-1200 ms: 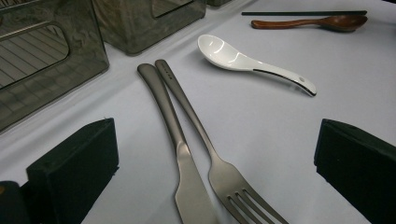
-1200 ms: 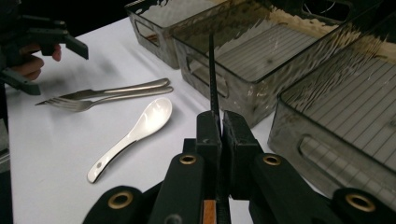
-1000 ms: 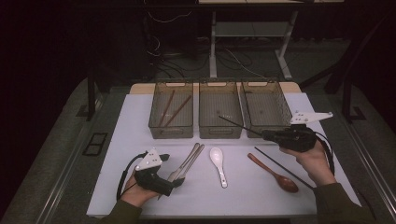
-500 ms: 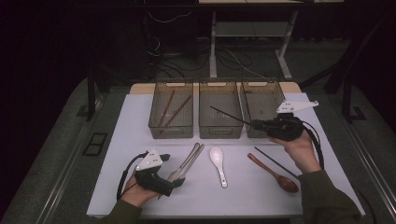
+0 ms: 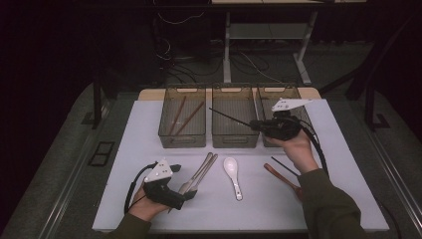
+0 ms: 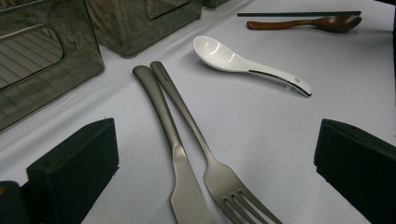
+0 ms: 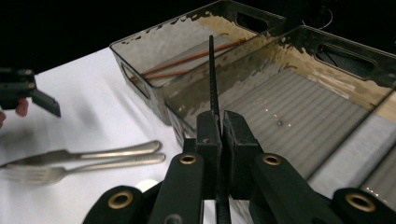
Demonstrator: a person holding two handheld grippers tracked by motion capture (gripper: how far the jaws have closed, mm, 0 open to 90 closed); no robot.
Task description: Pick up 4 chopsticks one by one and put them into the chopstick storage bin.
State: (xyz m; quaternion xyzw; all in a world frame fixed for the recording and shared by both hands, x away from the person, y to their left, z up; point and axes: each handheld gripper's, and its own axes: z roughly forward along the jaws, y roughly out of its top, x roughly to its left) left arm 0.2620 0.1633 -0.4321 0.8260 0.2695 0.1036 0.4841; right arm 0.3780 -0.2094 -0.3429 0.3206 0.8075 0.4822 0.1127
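Dim room, grey carpeted floor [image 5: 59,164], white table legs [image 5: 227,55] behind (cables [image 5: 184,55] trailing nearby), white tabletop [image 5: 348,164]

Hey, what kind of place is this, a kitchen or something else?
Probably a lab or recording setup, not a kitchen: a white table in a dark room, loose cables on the floor behind it, and cutlery being sorted into three bins using handheld grippers.

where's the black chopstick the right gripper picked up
In the high view the black chopstick is clamped in the right gripper, held over the middle bin.

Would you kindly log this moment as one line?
right claw: shut on black chopstick, over middle bin | left claw: open, at knife and fork
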